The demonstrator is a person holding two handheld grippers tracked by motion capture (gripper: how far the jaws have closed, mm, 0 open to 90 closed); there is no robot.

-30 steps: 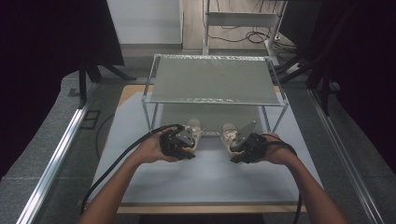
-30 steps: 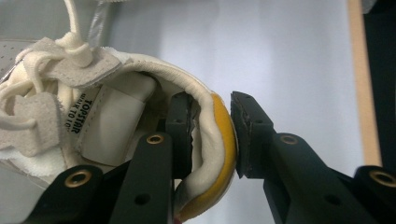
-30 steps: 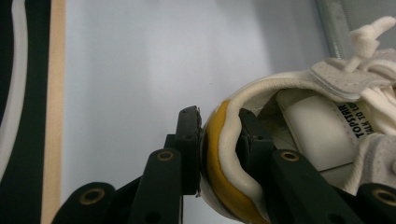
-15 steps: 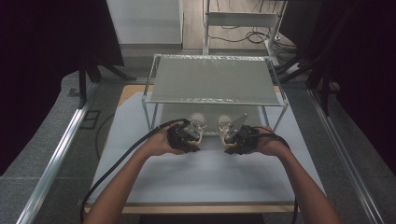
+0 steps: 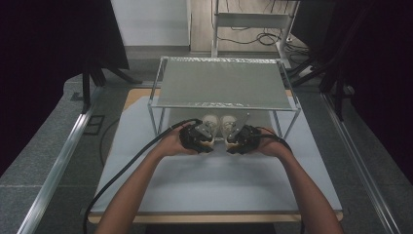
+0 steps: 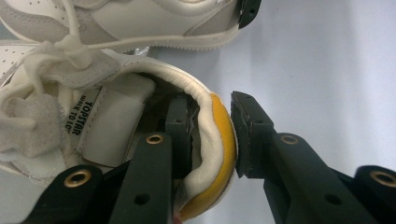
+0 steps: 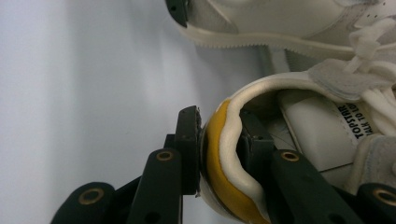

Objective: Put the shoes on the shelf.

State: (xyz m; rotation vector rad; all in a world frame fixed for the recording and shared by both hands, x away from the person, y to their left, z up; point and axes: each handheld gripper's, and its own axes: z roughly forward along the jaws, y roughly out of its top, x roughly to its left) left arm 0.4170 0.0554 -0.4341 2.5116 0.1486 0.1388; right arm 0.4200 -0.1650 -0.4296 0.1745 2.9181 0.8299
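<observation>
Shoes sit side by side at centre of the high view, just below the front edge of the wire rack [image 5: 221, 87], on the pale mat [image 5: 219, 180]. We hold one in each gripper.

Left gripper [image 5: 197, 138] grips the left shoe [image 5: 209, 123] by its heel: in the left gripper view, one jaw sits inside the shoe's opening, the other outside vs. the yellow heel patch [image 6: 222, 140], collar pinched between them. Jaws approx. a third open, closed on the heel wall. Tongue label [image 6: 84, 119] shows at centre left of that frame; laces at upper left.

Right gripper [image 5: 242, 139] does the same w/ the right shoe [image 5: 229, 122]. In the right gripper view, its outer jaw presses the yellow heel patch [image 7: 217, 154] at lower centre, inner jaw tucked inside the collar. Other shoe's sole runs along the top edge of each gripper view.

Both forearms enter from the bottom of the high view, cables trailing off lower left & right.
</observation>
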